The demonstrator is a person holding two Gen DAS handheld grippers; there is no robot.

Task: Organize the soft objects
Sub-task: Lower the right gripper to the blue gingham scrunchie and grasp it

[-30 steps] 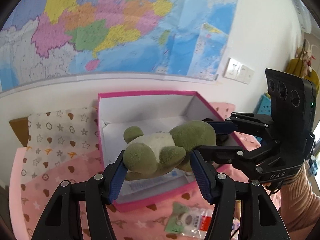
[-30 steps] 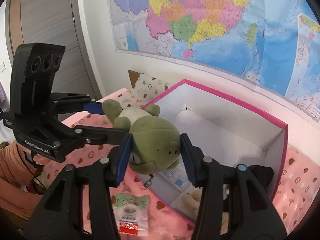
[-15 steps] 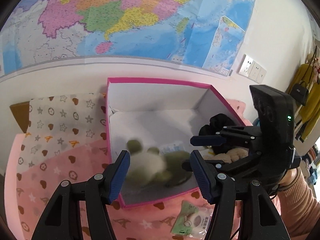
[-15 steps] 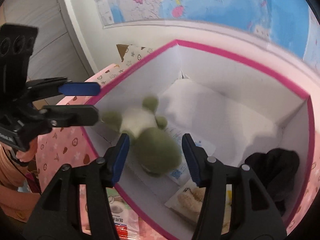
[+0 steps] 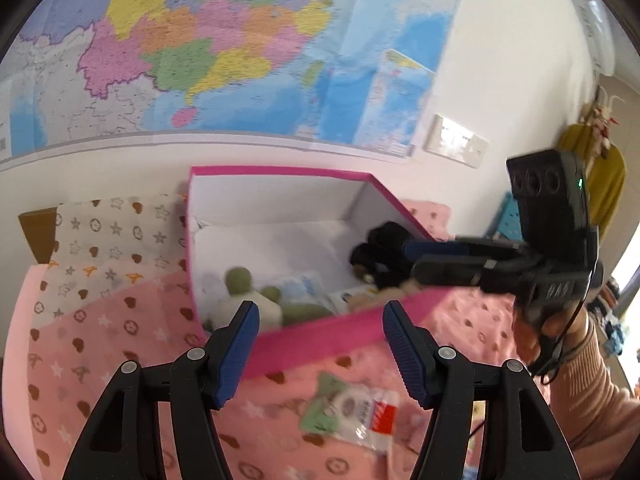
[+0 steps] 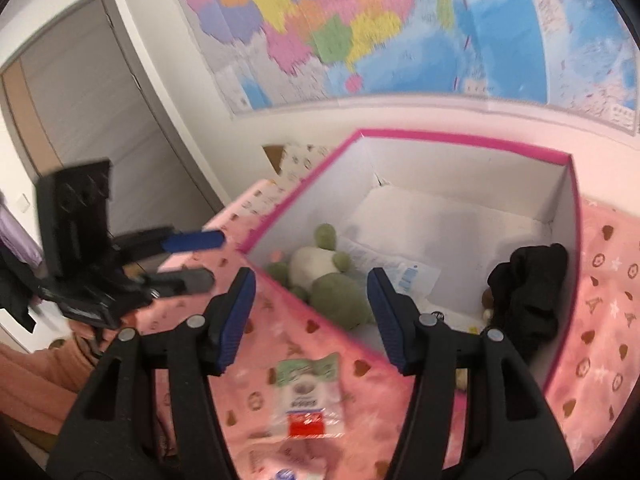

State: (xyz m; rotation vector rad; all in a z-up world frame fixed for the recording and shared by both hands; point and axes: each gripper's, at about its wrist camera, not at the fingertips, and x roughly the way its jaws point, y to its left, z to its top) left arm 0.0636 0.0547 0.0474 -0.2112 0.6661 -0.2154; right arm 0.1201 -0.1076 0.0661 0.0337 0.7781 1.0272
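A green and white plush frog [image 5: 240, 280] [image 6: 336, 292] lies on its back inside the pink-rimmed white box [image 5: 280, 172] [image 6: 460, 136], near the front left corner. My left gripper [image 5: 320, 312] [image 6: 214, 258] hangs in front of the box's near wall, jaws opening, nothing between them. Over the box's right side, my right gripper [image 6: 311, 280] [image 5: 420, 260] also has its jaws opening and empty. A black soft item [image 5: 384, 248] [image 6: 528, 280] rests against the right wall inside the box. A flat green, white and red packet [image 5: 352, 412] [image 6: 308, 392] lies on the pink cloth before the box.
Pink heart-patterned cloth [image 5: 120, 340] covers the surface, with a white patterned cloth [image 5: 108, 240] left of the box. A plastic bag with blue print [image 6: 404, 272] lies in the box. A wall map [image 5: 200, 40] hangs behind. A hand in a pink sleeve [image 5: 592, 380] holds the right gripper.
Both grippers held the plush frog above the box a second ago. They let go, it dropped into the box, and both have drawn back towards the near side.
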